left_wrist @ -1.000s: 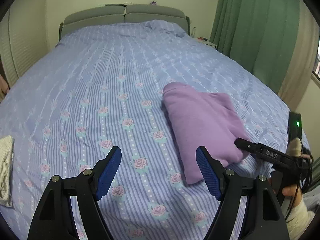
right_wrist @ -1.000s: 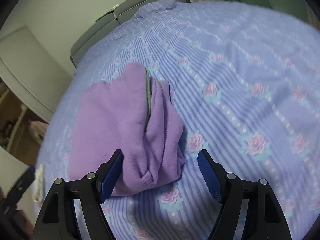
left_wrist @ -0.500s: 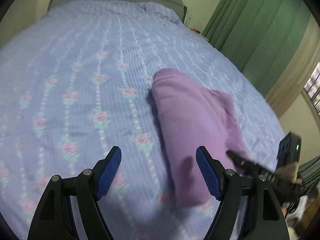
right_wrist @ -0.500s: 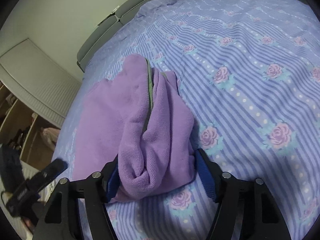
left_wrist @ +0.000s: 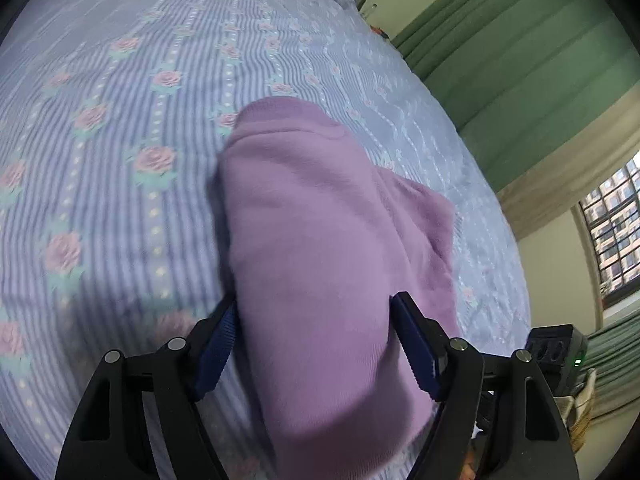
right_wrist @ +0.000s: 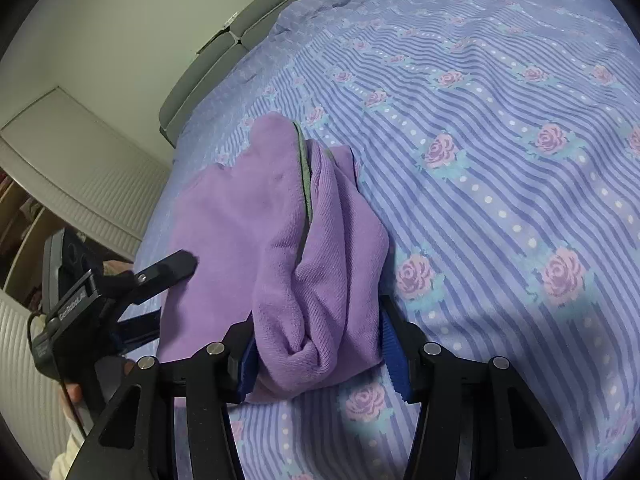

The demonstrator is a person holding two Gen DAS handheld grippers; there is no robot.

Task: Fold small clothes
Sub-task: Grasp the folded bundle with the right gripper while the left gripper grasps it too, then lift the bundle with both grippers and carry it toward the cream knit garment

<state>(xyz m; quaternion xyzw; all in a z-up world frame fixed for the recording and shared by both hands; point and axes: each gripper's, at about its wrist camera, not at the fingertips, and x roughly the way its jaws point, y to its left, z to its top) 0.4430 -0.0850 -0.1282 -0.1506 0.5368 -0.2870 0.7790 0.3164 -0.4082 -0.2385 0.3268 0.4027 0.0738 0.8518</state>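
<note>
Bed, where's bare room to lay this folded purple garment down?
The bedspread lies bare right of the purple garment, and toward the headboard. It is crowded at the garment, with the left gripper and right gripper straddling it.

Purple garment, grey-trimmed; lilac-striped, rose-patterned bedsheet; green curtains.

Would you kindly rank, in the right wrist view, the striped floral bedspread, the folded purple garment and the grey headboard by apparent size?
1. Striped floral bedspread, filling most of the frame.
2. Folded purple garment, enlarged by nearness to the camera.
3. Grey headboard, far off, so its true size is uncertain.
</note>
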